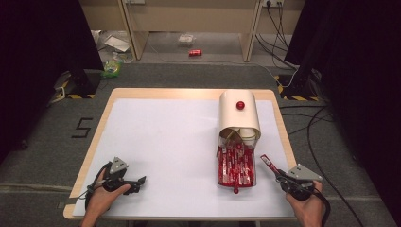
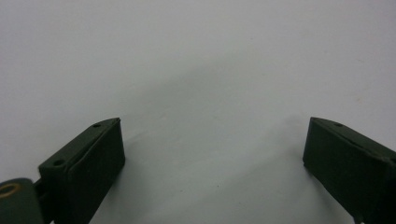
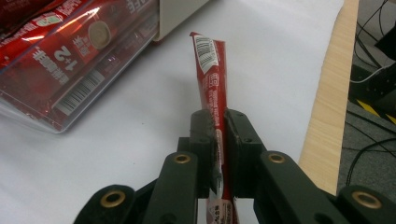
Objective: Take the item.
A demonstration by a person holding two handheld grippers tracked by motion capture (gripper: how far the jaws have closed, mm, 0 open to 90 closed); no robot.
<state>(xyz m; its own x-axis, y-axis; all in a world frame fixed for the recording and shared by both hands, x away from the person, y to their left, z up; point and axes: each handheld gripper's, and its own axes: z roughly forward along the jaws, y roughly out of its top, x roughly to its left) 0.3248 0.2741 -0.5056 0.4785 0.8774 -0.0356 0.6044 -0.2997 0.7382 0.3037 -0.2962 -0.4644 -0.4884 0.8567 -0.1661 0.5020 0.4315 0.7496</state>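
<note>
Black right tongs (image 3: 219, 140) clamp one long red packet (image 3: 212, 79); left tongs (image 2: 212, 154) gape apart. Next, carry it toward eleven o'clock into the clear plastic box (image 3: 70, 116).

Each hand carries a black claw of matt plastic. The left claw (image 1: 142, 179) has a chunky dark body topped by a grey three-cornered plate, and a black cable loops from it beside the left hand (image 1: 101, 196). Close up in the left gripper view, its two jaws are blocky dark slabs with small screw holes near their tips and a brass-coloured rivet at the lower corner. The right claw (image 3: 219, 126) has flat black pads on forked links pinned by brass-ringed rivets. In the high view it bears the same grey plate, and a black cable curves past the right hand (image 1: 307, 208).
</note>
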